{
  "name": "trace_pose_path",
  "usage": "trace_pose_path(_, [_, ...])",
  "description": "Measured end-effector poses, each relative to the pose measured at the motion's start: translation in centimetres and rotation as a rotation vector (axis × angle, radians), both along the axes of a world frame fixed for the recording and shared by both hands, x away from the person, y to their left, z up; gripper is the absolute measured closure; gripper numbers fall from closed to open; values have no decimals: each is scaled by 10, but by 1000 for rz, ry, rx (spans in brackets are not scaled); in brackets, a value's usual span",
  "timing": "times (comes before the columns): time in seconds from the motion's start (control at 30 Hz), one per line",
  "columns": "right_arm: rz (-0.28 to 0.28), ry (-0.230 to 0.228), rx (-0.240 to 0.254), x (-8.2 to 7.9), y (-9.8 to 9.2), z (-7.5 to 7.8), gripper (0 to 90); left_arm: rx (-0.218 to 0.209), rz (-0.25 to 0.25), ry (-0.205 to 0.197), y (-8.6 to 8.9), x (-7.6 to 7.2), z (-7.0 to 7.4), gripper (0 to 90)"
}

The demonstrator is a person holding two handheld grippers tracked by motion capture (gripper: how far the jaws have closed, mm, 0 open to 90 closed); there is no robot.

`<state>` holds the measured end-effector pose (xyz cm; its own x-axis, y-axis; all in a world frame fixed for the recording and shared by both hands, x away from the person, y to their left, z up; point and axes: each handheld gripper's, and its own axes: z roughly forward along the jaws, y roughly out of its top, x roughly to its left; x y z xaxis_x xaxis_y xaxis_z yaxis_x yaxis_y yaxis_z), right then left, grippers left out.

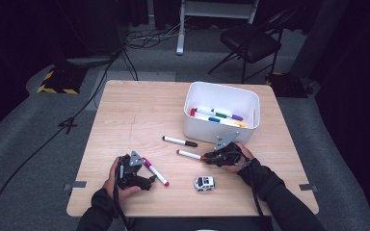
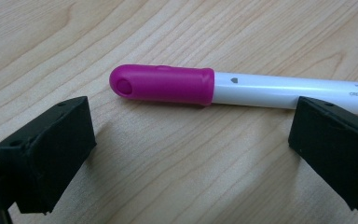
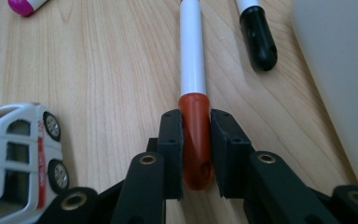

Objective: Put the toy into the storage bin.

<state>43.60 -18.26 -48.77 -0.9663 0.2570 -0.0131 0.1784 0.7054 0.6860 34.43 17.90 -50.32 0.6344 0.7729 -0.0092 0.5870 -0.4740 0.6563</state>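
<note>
Red-capped marker [image 3: 193, 93] lies on the table [image 1: 135, 120] just in front of the white bin [image 1: 221, 113], its cap clamped between the jaws of the right tool [image 3: 196, 149]. Light, stiff and smooth, it could likely swivel in so short a hold; nearer mid-barrel would balance better. The left tool [image 2: 191, 154] stands open beside the magenta-capped marker [image 2: 168, 85], not touching it.

The left gripper [image 2: 186, 154] has its two black jaws wide apart, one at each lower corner, with nothing between them. Just beyond them a marker [image 2: 242, 88] lies flat on the wooden table [image 2: 177, 177]. Its magenta cap [image 2: 163, 84] points to the left. The white barrel runs to the right, behind the right jaw.
</note>
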Motion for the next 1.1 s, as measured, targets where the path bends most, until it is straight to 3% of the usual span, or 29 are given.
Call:
trace_pose_path(0.4, [2,-88,76,-19,-21,36,753,1,0,0,0,0,0,5])
trace_pose_path(0.67, [46,-133,116,-31,-32,75,753,1,-1,0,0,0,0,6])
trace_pose_path(0.9, [28,-171,172,-27,-57,118,753,0,0,0,0,0,0,6])
trace_pose_path(1.1, [-4,-212,188,-22,-71,145,753,0,0,0,0,0,0,5])
